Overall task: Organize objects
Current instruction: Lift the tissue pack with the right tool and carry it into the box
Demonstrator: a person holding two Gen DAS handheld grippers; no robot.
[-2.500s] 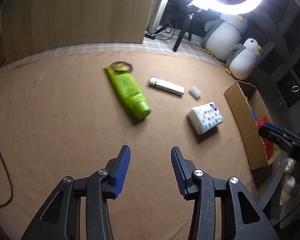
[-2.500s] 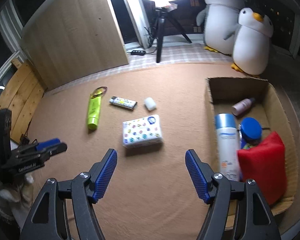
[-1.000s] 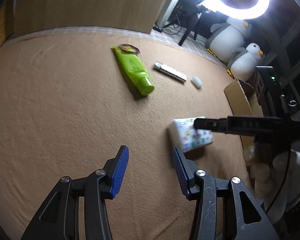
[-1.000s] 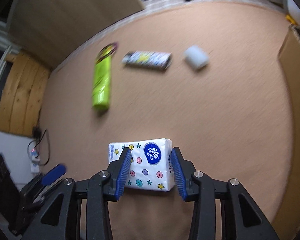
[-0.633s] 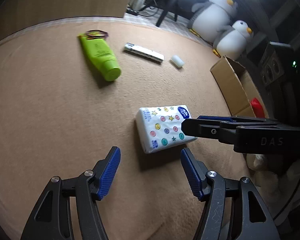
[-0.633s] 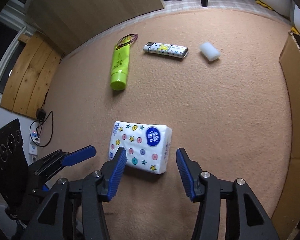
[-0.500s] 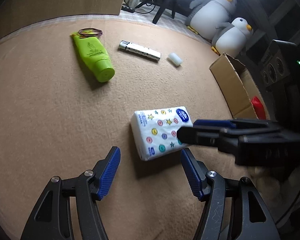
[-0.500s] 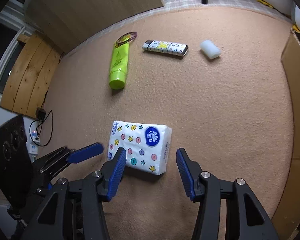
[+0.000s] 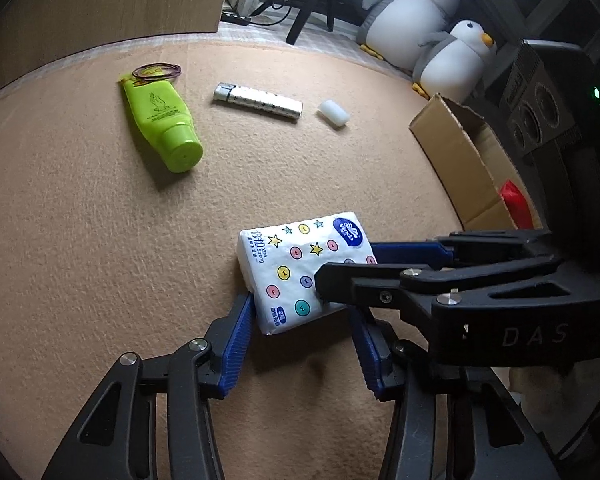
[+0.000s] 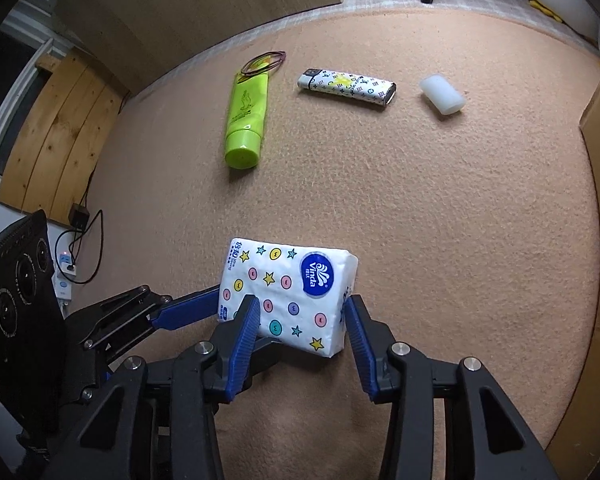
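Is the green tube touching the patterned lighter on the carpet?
Apart. In the right wrist view a clear strip of bare carpet separates the green tube from the patterned lighter; the left wrist view shows the same gap.

The tissue pack [image 10: 288, 294] near the middle is white, dotted with coloured circles and yellow and teal stars, with a blue oval logo. Both grippers have black frames and blue ribbed pads [image 9: 238, 334]. Far left lies a lime-green tube [image 10: 247, 120], with dark red rubber bands [image 10: 264, 62] at its far end. Right of it the lighter [image 10: 346, 87] is white with small dark motifs and a yellow patch. The small block [image 10: 442, 94] is plain white. The carpet [image 10: 460, 220] is tan; the box [image 9: 460, 160] at right is brown.
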